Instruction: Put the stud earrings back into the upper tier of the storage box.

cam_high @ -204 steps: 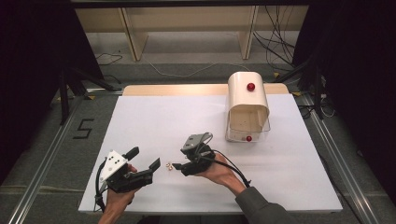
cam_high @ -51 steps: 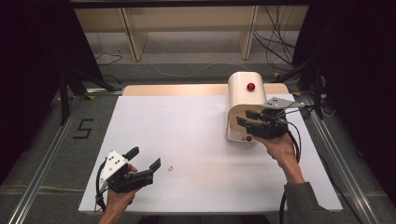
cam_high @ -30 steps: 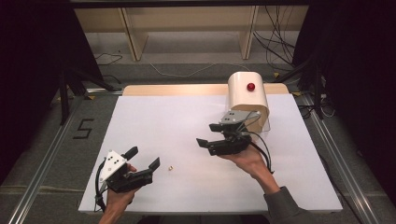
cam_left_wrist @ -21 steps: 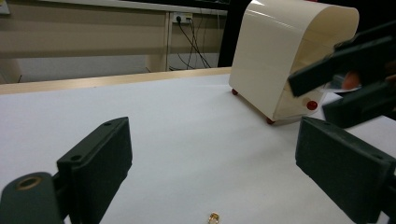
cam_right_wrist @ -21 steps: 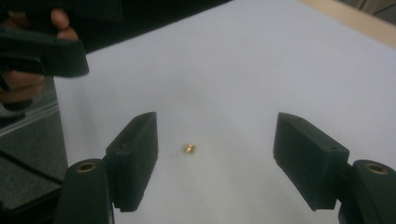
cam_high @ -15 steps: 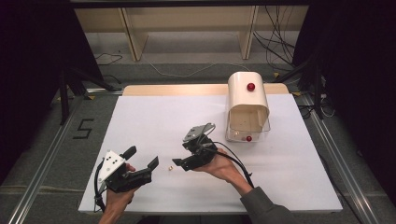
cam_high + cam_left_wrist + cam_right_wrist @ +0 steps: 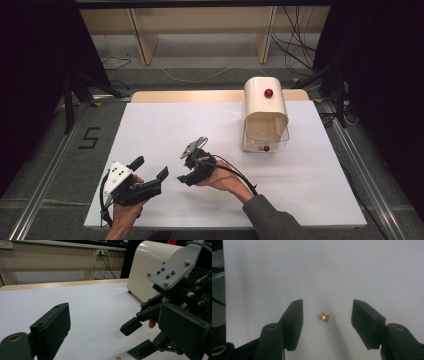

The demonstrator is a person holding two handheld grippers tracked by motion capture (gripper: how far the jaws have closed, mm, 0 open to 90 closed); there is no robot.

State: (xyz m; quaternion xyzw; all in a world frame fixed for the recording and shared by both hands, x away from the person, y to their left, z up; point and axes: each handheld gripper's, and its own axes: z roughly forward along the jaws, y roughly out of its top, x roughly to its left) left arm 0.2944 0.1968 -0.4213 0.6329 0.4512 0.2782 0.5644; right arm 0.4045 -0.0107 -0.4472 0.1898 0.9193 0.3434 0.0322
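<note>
apparently a 5 (image 7: 88,138), on floor (image 7: 60,150)

White-topped table (image 7: 150,120), bare wood strip along the far edge. On it: cream round-topped box (image 7: 265,107) with red knobs, far right, open end toward the person; tiny brass part (image 7: 324,317) lying loose near the front, left of centre.

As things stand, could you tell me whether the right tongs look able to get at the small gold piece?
Probably yes: the gold piece lies on the bare sheet between the right tongs, whose jaws have just been closing without touching it.
</note>
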